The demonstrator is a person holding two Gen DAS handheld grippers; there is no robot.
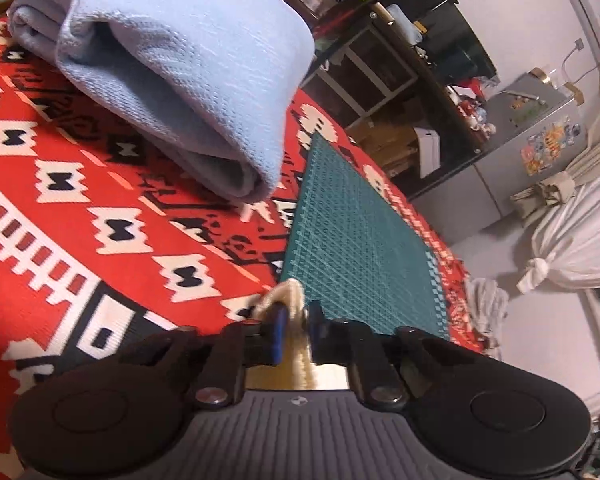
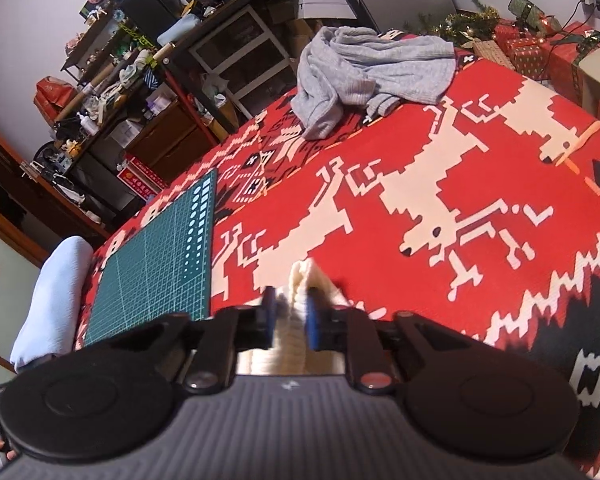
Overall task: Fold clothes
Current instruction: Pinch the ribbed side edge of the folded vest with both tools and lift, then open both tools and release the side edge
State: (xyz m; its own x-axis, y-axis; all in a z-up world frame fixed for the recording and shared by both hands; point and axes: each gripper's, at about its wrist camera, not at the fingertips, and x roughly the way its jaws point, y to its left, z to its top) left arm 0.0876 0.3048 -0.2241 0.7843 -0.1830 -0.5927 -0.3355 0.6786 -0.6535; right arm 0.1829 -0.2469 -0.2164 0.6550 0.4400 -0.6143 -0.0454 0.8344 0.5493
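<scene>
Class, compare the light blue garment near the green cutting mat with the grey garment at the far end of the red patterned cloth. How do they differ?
The light blue garment is folded into a neat, thick bundle; the grey garment lies crumpled and unfolded. The blue one's colour is pale sky blue, the grey one a heathered grey. Neither is held; both rest on the red patterned cloth.

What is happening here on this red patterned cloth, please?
A person is folding clothes with two hand-held grippers. The left gripper and the right gripper are each shut on a fold of cream ribbed knit fabric, low over the red patterned cloth. A folded light blue garment already lies by the green gridded cutting mat. A crumpled grey knit garment waits unfolded at the far edge.
</scene>
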